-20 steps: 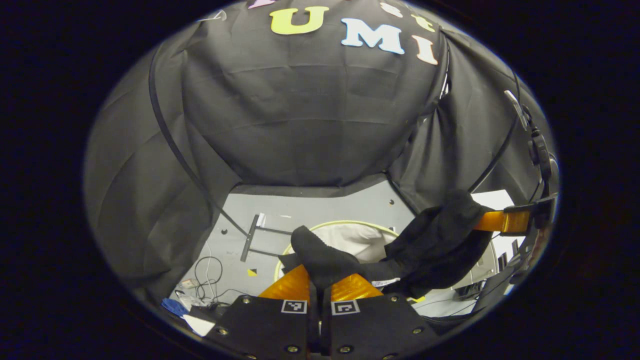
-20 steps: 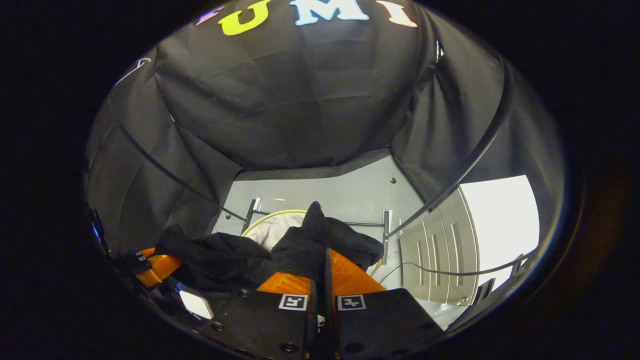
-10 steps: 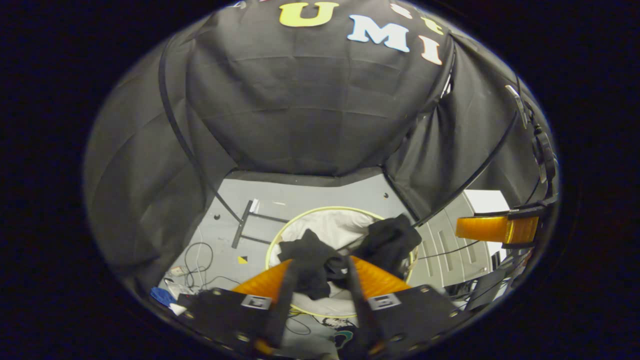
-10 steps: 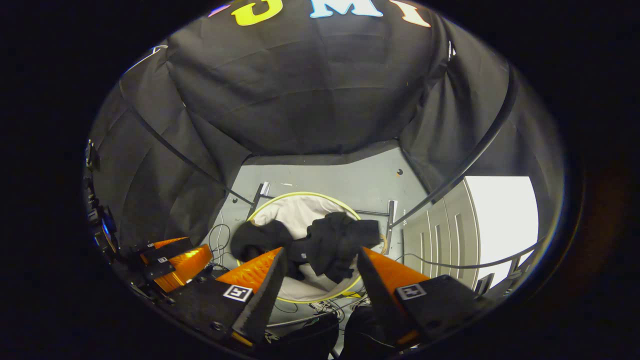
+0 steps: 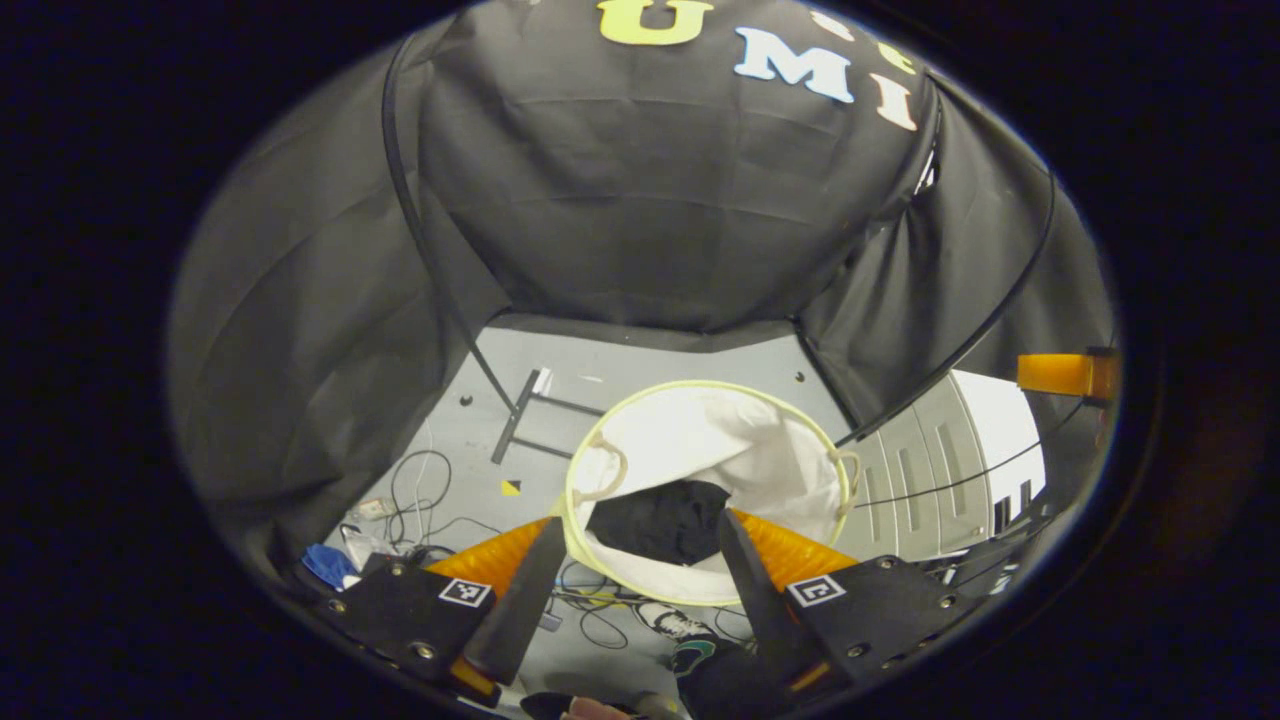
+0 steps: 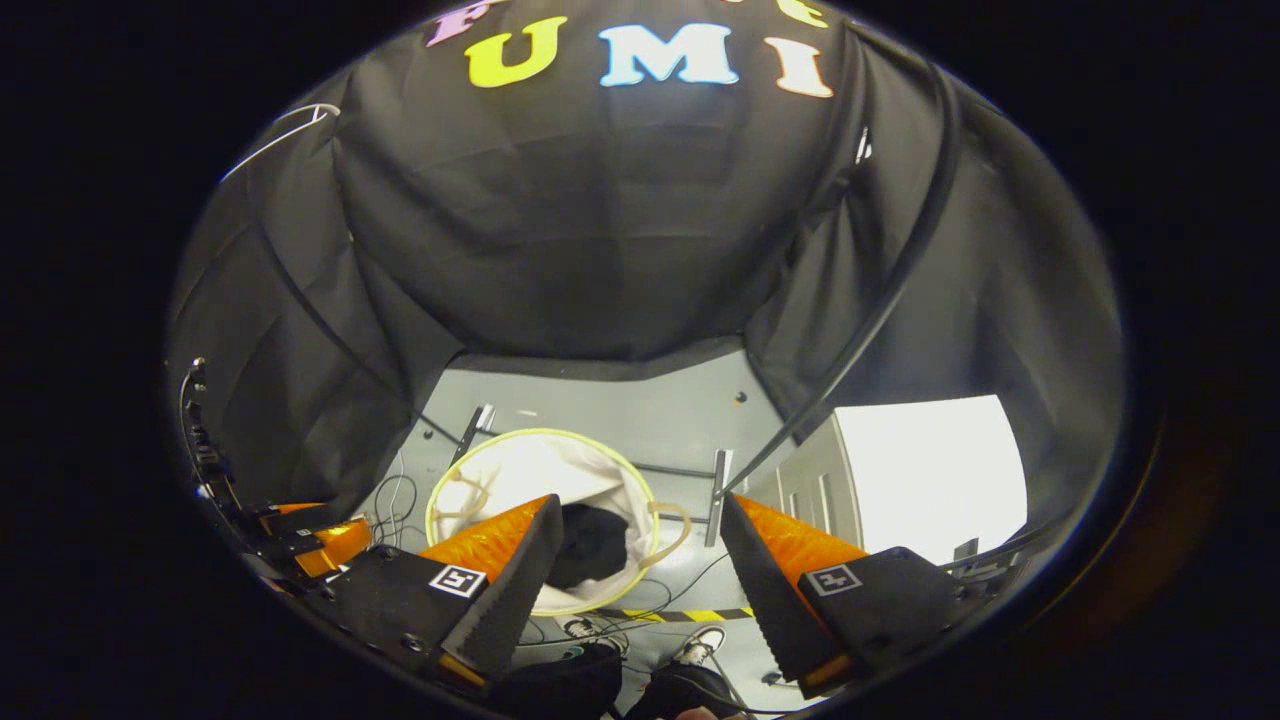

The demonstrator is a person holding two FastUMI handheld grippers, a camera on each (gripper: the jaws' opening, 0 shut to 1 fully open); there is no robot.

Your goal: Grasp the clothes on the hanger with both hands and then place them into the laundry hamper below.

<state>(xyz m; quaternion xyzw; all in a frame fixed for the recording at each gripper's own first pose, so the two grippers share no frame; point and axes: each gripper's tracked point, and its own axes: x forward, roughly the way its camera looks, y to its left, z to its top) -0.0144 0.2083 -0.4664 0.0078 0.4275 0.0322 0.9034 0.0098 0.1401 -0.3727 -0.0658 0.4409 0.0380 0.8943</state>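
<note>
Left gripper [image 5: 632,545] and right gripper [image 6: 640,530]: both released, empty. Black clothes [image 5: 660,520]: inside laundry hamper [image 5: 700,400], on floor.

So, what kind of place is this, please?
Most likely a recording booth, not a home: black cloth walls enclose a grey floor with loose cables. A round white fabric laundry hamper holding a black garment stands there.

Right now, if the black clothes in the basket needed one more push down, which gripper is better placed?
Left, probably. The open left gripper frames the black clothes inside the hamper. The open right gripper sits off to the hamper's side.
</note>
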